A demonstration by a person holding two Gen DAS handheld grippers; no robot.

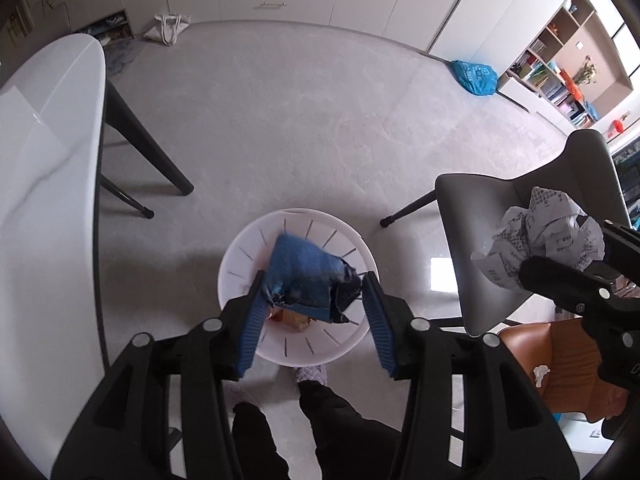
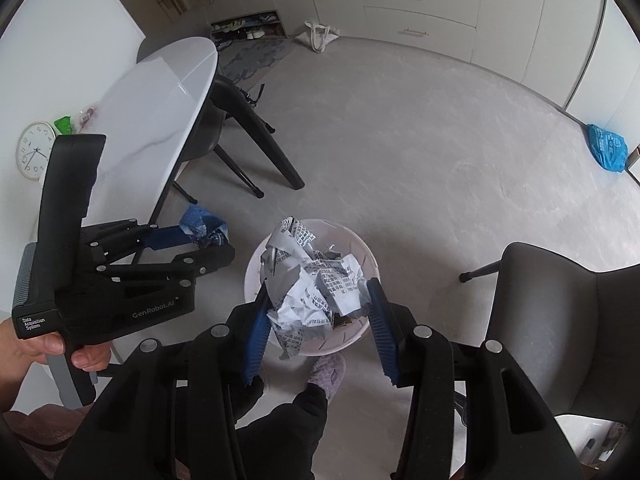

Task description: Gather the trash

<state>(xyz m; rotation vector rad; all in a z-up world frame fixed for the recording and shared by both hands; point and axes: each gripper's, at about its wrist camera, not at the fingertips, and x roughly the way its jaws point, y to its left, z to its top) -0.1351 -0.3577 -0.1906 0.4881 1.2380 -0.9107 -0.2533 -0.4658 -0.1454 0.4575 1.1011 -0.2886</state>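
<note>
A white slotted trash bin stands on the floor below both grippers; it also shows in the right wrist view. My left gripper is shut on a crumpled blue wrapper and holds it above the bin. The same gripper and blue wrapper show at the left of the right wrist view. My right gripper is shut on a crumpled printed grey paper wad, also above the bin. That wad shows at the right of the left wrist view. Orange scraps lie in the bin.
A white table with black legs stands to the left. A grey chair stands to the right. A blue bag and a white tote lie on the far floor. The person's slippered feet are beside the bin. A clock lies on the table.
</note>
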